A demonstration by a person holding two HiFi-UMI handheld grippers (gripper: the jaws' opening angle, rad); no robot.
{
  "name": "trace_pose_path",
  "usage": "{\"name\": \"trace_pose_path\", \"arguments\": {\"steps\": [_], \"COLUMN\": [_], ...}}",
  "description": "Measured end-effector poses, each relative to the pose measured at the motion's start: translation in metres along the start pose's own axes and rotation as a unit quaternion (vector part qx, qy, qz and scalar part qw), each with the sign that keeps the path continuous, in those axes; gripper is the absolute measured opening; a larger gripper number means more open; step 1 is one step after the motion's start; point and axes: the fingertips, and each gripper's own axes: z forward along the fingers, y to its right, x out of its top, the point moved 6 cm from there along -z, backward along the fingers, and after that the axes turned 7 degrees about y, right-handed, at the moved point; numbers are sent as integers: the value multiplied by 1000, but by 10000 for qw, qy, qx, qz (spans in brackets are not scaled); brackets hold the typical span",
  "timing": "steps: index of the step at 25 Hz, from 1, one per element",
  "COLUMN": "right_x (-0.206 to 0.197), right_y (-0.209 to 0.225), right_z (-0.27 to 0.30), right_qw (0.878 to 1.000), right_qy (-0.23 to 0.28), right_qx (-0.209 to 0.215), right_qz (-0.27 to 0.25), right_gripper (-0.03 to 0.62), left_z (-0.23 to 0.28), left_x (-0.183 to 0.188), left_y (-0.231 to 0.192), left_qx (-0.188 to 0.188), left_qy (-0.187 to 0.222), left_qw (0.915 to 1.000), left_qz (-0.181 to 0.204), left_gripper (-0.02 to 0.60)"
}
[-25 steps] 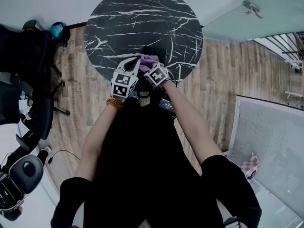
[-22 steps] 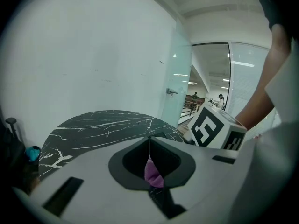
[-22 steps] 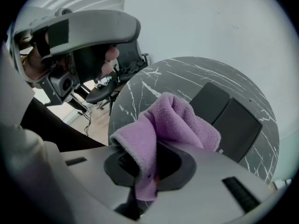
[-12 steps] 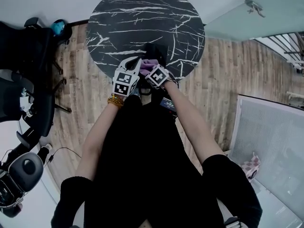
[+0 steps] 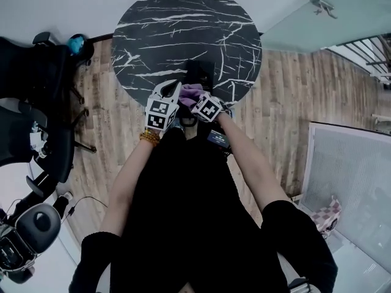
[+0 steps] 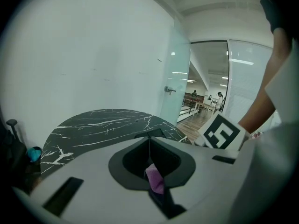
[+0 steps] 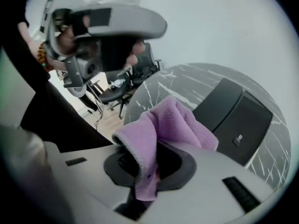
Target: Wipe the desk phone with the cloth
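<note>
The black desk phone (image 5: 200,72) lies near the front edge of the round black marble table (image 5: 177,23); the right gripper view shows the phone (image 7: 233,118) as a dark slab just beyond the jaws. A purple cloth (image 5: 191,92) hangs between both grippers above the table's near edge. My right gripper (image 5: 197,97) is shut on the cloth (image 7: 163,122), which bunches up over its jaws. My left gripper (image 5: 174,89) is shut too, with a small corner of the cloth (image 6: 154,178) pinched between its jaws. The phone's keys are hidden.
Black office chairs (image 5: 43,102) stand to the left on the wooden floor (image 5: 287,96). A glass wall with a door handle (image 6: 170,90) rises behind the table. A pale cabinet (image 5: 348,182) is at the right. The person's body fills the lower head view.
Both grippers, with the cloth between them, have drawn slightly back toward the person and the table's near edge. Their grip on the cloth looks unchanged.
</note>
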Motion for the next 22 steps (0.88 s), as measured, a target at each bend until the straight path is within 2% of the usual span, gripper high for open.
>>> {"name": "trace_pose_path", "arguments": {"steps": [2,4,6,9,12,15,19,22], "right_x": [8,20,31,46,56,60,61,66], "right_y": [0,8,20,35,49,62,75,85], "right_z": [-15,-34,-55,-77,-91,-94,-92,-93], "right_qw": [9964,9835,9682,9517,9378,9308,9307,9312], "right_qy": [842,1767,2432,2958,3200,3134,2931,2870], "right_qx": [128,96,-151,-716,-1340,-1876,-2168,-2224], "right_qz": [24,370,571,395,134,-120,-292,-328], "right_gripper": [57,57,57,57,57,57,57,57], "left_z": [0,1,3,9,18,29,40,49], "left_x": [0,2,4,9,16,23,37,49], "left_y": [0,-1,-1,-2,-1,2,2,0], "left_qx": [-7,-10,-5,8,-26,-112,-110,-58], "left_qy": [-5,3,33,56,95,242,456,564], "left_qw": [10000,10000,10000,10000,9999,9995,9986,9980], "left_qz": [21,13,-21,-4,70,147,245,271], "left_gripper": [18,18,18,18,18,18,18,18]}}
